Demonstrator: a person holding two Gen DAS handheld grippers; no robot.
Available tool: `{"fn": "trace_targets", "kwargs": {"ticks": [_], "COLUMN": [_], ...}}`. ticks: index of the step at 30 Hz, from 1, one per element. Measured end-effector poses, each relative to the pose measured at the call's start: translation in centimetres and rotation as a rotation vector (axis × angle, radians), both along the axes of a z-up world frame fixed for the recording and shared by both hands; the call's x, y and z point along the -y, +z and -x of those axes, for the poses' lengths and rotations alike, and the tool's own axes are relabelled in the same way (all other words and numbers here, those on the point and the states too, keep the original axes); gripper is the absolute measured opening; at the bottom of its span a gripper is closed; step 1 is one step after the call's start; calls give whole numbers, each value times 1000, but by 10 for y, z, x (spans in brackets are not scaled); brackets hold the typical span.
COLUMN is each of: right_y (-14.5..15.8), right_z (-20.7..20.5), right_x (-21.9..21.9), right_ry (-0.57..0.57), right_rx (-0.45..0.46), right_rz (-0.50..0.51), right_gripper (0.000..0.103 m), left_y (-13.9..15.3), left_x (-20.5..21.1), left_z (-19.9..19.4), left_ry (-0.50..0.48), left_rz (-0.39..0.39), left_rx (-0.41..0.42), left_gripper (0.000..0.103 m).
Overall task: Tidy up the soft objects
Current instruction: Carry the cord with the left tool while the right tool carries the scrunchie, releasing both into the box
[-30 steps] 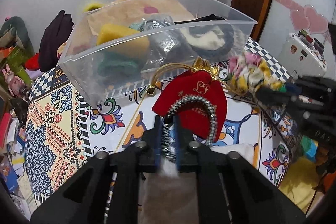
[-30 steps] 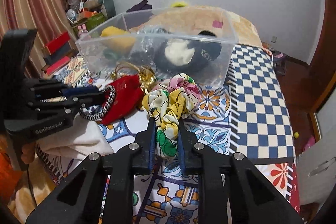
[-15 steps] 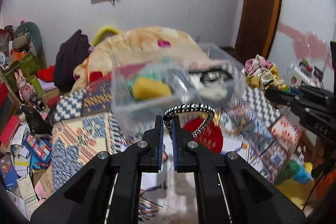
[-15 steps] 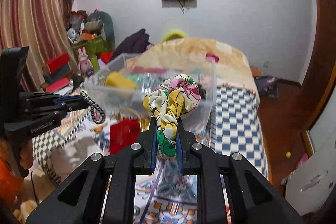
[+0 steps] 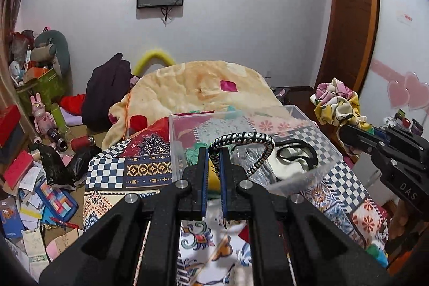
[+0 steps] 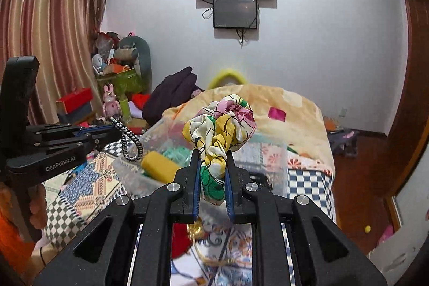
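While both grippers hang above the bed [image 5: 343, 178] w/ its patchwork cover, the clear plastic bin [image 5: 303, 114] sits on it straight ahead of and below both sets of fingers, open top up. That's the relation the next move turns on, I'd say: bin lies fwd and down from each load, so a short reach and a release should do it.

Inside the bin: a yellow sponge-like block [image 6: 158, 165], some teal stuff, crinkly clear wrap, and a black-and-white soft thing [image 5: 292, 160] at the right end. Its long axis runs left-right across the left wrist view.

The right gripper [image 6: 212, 178] has its fingers closed onto the floral scrunchie [image 6: 222, 119]; the bunched fabric stands up above the tips, roughly over the bin's near edge. In the left view it looks off to the bin's right side, so which is true I can't tell.

The left gripper [image 5: 213, 173] has fingers pinched nearly together on the black-and-white braided hair band [image 5: 241, 137], which arcs up and over to the right, its free end drooping toward the bin's interior. Left looks the nearer one, tips about at the bin's near wall.

Risk, prob: the thin band snagging on a finger at release rather than dropping in.
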State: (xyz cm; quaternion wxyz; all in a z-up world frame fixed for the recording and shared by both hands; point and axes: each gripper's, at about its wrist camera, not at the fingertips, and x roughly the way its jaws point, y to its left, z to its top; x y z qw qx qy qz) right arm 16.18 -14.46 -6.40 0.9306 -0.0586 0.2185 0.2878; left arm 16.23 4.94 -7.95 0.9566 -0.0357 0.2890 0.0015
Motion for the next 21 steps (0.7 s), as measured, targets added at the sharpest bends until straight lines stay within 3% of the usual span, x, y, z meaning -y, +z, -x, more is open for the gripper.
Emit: {"fn": "trace_targets", "kwargs": {"ticks": [21], "right_y": [-54], "right_z": [-53], "right_x": [-32], "right_ry": [12], "right_rx": [-198], "right_rz": [119], "right_gripper": [17], "left_y": [-45], "left_x": [-5], "left_z": [-47], "left_ry": [14], "left_rz": [17], "left_rx": [-174], "left_gripper": [7]}}
